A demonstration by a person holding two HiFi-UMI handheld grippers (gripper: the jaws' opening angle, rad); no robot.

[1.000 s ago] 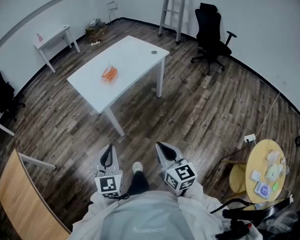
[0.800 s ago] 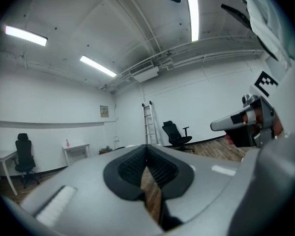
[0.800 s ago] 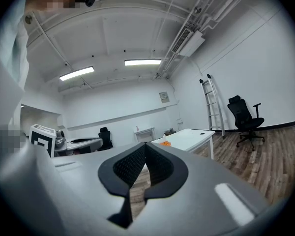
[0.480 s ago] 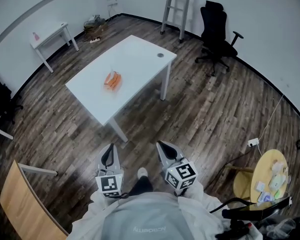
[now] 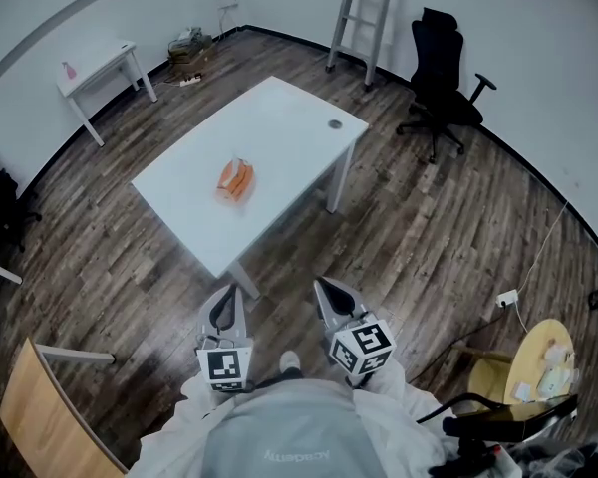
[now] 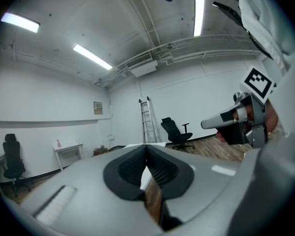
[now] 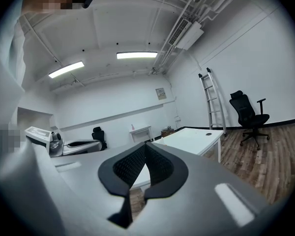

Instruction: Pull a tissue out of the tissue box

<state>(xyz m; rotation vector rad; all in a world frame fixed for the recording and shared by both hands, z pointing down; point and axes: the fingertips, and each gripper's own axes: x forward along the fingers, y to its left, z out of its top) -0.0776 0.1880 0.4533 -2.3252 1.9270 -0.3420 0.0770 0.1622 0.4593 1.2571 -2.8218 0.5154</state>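
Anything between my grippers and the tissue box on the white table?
Nothing visible. Between the left gripper, the right gripper and the tissue box lie only bare floor and the near corner of the table. Both jaws are shut and empty.

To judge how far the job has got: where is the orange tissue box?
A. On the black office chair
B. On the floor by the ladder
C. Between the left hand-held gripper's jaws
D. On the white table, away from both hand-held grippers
D: the tissue box lies on the white table, while the left hand-held gripper and the right hand-held gripper are shut and empty over the floor, short of the table.
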